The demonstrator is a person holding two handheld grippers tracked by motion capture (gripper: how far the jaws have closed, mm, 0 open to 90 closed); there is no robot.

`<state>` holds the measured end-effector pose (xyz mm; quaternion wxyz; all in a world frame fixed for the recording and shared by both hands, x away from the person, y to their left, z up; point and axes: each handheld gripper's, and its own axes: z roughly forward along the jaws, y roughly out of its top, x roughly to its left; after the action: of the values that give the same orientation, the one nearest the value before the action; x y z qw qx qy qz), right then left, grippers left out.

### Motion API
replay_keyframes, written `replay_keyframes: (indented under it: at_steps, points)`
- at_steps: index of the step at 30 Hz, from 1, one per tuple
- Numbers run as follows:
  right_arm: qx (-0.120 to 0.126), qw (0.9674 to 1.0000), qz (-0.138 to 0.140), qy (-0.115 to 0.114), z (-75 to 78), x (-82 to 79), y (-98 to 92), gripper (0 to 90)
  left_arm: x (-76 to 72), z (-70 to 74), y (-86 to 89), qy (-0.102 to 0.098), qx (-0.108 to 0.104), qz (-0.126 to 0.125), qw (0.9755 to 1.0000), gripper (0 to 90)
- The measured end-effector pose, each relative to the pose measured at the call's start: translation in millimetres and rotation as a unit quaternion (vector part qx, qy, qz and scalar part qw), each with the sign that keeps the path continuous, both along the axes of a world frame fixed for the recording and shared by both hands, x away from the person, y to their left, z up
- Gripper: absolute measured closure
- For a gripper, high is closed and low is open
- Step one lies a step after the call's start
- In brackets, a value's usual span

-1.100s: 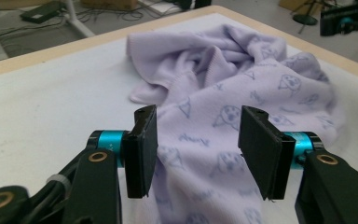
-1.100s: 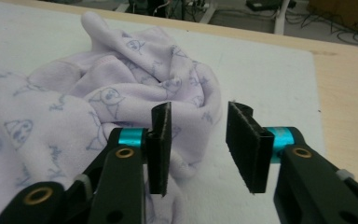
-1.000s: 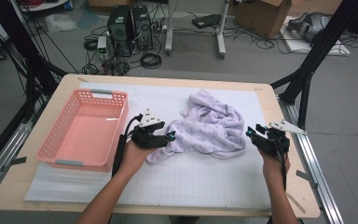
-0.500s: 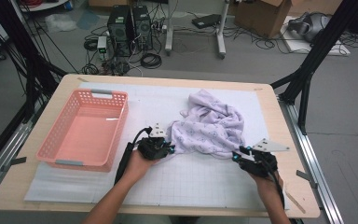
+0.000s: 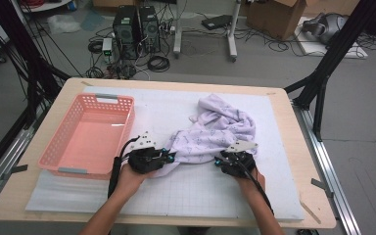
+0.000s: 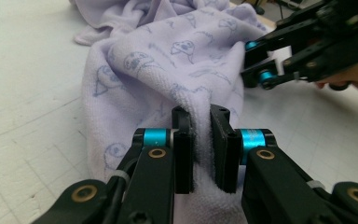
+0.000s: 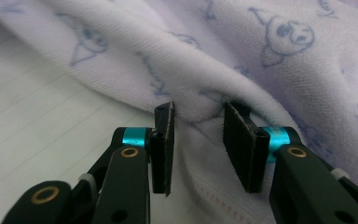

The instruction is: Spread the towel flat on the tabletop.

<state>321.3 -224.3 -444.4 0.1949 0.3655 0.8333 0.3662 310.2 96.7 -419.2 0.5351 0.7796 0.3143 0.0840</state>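
The left gripper (image 6: 200,149) has its jaws pinched on a fold at the near edge of the towel (image 6: 168,70); those jaws have just been closing and the cloth is squeezed thin between the pads. The right gripper (image 7: 198,149) has its jaws around another fold of the same near edge, but gaps show between pads and cloth on both sides, so it stands open with no hold yet. From above, the left gripper (image 5: 149,157) and the right gripper (image 5: 232,161) sit at the two near ends of the towel (image 5: 215,132), which lies crumpled on the white mat (image 5: 200,191) near the middle of the table (image 5: 176,83). The pink basket (image 5: 63,149) sits empty to the left. By the look of it one grip is made; the second, any spreading or folding, and perhaps the move to the basket remain
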Motion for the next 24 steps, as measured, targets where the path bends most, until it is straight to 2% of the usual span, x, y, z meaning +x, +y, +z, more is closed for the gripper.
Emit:
replay_keyframes:
  at_steps: [4, 5, 6, 8, 9, 11, 14, 15, 16, 17, 18, 19, 20, 21, 22, 23, 24]
  points:
    - [-0.015, 0.9998, -0.012, -0.004, -1.4, 6.2, 6.8, 64.6, -1.5, 0.6, -0.7, -0.001, -0.004, -0.004, 1.0000, 80.5]
    - [-0.020, 0.9997, -0.010, 0.000, -0.8, 7.5, 8.1, 71.6, -2.2, 0.6, -0.9, -0.002, -0.005, -0.004, 1.0000, 80.5]
    - [-0.020, 0.9997, -0.010, 0.000, -0.8, 7.5, 8.1, 71.6, -2.7, 0.8, -0.7, -0.002, -0.005, -0.005, 1.0000, 80.5]
    - [-0.023, 0.9997, -0.002, 0.008, 1.2, 6.1, 5.3, 81.1, -4.0, 1.8, 0.6, -0.001, -0.008, -0.004, 1.0000, 80.5]
    - [-0.009, 0.9997, 0.008, 0.020, 5.0, 3.5, -0.9, 83.9, -4.5, 2.5, 1.5, -0.001, -0.010, -0.005, 0.9999, 80.5]
    - [0.007, 0.9993, 0.020, 0.029, 9.9, -3.9, -9.8, 84.4, -6.3, 2.8, 2.5, -0.001, -0.011, -0.005, 0.9999, 80.5]
    - [0.028, 0.9984, 0.038, 0.031, 19.0, -20.7, -28.3, 85.0, -7.7, -0.1, 4.7, 0.003, -0.007, -0.008, 0.9999, 80.5]
    - [0.028, 0.9984, 0.038, 0.031, 19.0, -20.7, -28.3, 85.0, -7.7, -1.0, 5.5, 0.006, -0.009, -0.007, 0.9999, 80.5]
    - [0.036, 0.9979, 0.040, 0.036, 23.0, -25.5, -35.6, 85.2, -7.7, -1.5, 5.7, 0.009, -0.012, -0.007, 0.9999, 80.4]
    - [0.043, 0.9977, 0.040, 0.033, 29.9, -35.4, -52.6, 85.5, -8.0, -1.6, 5.3, 0.011, -0.015, -0.008, 0.9998, 80.4]
    - [0.043, 0.9977, 0.040, 0.033, 29.9, -35.4, -52.6, 85.5, -8.3, -1.4, 4.9, 0.012, -0.018, -0.013, 0.9997, 80.4]
    - [0.045, 0.9979, 0.035, 0.031, 32.7, -40.6, -62.1, 85.6, -8.8, -1.0, 3.8, 0.015, -0.022, -0.018, 0.9995, 80.4]
    - [0.070, 0.9971, 0.018, 0.025, 37.1, -50.0, -83.7, 86.2, -8.9, -1.4, 1.7, 0.017, -0.030, -0.026, 0.9991, 80.1]
    - [0.085, 0.9962, 0.010, 0.019, 39.4, -52.2, -94.3, 87.6, -9.4, -1.7, -0.7, 0.018, -0.031, -0.035, 0.9988, 79.9]
    - [0.085, 0.9962, 0.010, 0.019, 39.4, -52.2, -94.3, 87.6, -10.1, -2.5, -4.2, 0.017, -0.031, -0.040, 0.9986, 79.9]
    - [0.111, 0.9938, -0.008, 0.003, 45.4, -55.2, -109.4, 87.7, -11.7, -4.4, -11.6, 0.014, -0.021, -0.047, 0.9986, 79.5]
    - [0.118, 0.9928, -0.015, -0.008, 48.0, -56.3, -112.8, 87.7, -11.7, -4.4, -11.6, 0.014, -0.021, -0.047, 0.9986, 78.7]
